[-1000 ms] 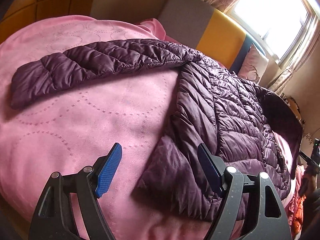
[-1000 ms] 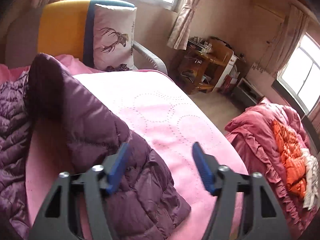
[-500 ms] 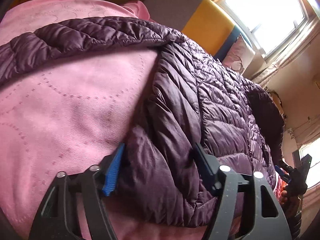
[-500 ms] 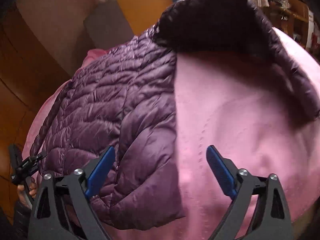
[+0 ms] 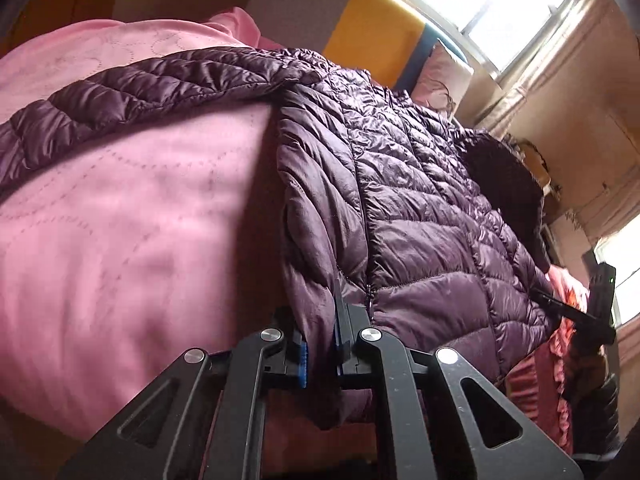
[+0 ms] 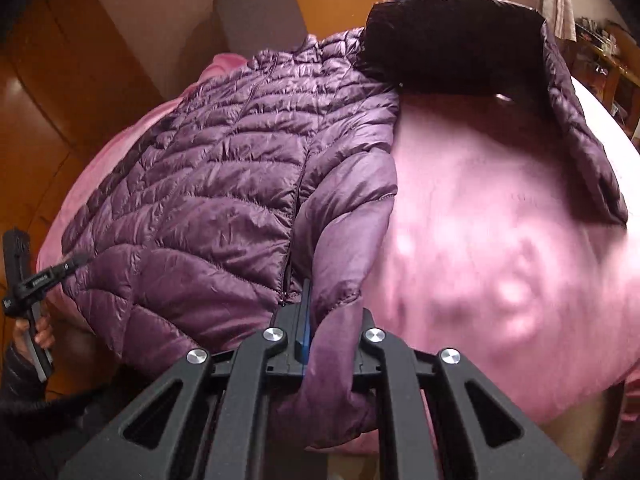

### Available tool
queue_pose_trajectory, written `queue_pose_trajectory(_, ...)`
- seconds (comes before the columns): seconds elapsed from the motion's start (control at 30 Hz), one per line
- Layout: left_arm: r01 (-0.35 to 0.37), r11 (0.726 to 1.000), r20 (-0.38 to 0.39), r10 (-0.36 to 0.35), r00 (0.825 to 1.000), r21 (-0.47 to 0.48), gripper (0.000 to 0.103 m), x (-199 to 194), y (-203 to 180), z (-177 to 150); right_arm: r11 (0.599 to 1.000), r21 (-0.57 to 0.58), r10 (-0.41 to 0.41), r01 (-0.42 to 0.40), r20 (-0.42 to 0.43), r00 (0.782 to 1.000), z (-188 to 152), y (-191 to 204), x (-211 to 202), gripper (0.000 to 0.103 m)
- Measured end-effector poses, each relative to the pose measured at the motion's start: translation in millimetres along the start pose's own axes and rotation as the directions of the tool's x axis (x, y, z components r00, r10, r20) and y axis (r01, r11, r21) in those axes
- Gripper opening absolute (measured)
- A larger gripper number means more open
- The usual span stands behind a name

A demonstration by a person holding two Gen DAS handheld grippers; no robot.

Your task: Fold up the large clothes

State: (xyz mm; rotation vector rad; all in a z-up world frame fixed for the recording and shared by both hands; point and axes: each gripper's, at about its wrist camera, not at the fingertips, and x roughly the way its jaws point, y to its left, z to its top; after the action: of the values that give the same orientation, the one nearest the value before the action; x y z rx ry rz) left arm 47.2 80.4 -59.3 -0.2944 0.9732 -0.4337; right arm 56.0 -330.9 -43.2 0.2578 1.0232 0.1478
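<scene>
A dark purple quilted puffer jacket (image 5: 400, 184) lies spread on a pink bedspread (image 5: 120, 220), one sleeve (image 5: 132, 96) stretched out to the left. My left gripper (image 5: 320, 344) is shut on the jacket's bottom hem at its left corner. In the right wrist view the jacket (image 6: 208, 184) lies on the bedspread (image 6: 500, 240) with its other sleeve (image 6: 576, 120) running off to the right. My right gripper (image 6: 328, 344) is shut on the hem at the right corner. Each gripper shows small in the other's view, the right one (image 5: 600, 304) and the left one (image 6: 28, 276).
A grey and yellow headboard (image 5: 360, 36) and a pillow (image 5: 444, 76) stand behind the bed under a bright window (image 5: 500, 4). A wooden wall (image 6: 48, 92) is on the left. A wooden shelf (image 6: 616, 52) and red bedding (image 5: 560, 380) lie beyond the bed's right side.
Both grippers went from open to shut on the jacket's bottom hem. The left closed in on the left corner; the right swung round from the sleeve side to the right corner.
</scene>
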Motion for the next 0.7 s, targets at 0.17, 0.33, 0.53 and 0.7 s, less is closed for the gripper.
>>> queue_pose_trajectory(0.17,-0.014,1.0,-0.047,0.013,0.999,-0.017,0.008,-17,3,-35,0.999,-0.048,0.006,-0.01,-0.085,0.996,-16,-3,12,0.009)
queue_pose_trajectory(0.33,-0.082,0.996,-0.015,0.082,0.997,-0.031,0.051,-37,12,-39,0.994,-0.072,-0.078,0.077,-0.02,0.997,21,-9,1,0.061)
queue_pose_trajectory(0.53,-0.365,0.901,0.164,0.407,0.899,-0.234,0.077,-88,83,5,0.992,-0.104,-0.058,0.073,0.141,0.988,71,32,13,0.081)
queue_pose_trajectory(0.7,-0.501,0.718,0.139,0.627,0.766,-0.483,0.081,-112,183,38,0.987,-0.15,-0.036,0.057,0.143,0.989,107,97,80,0.082)
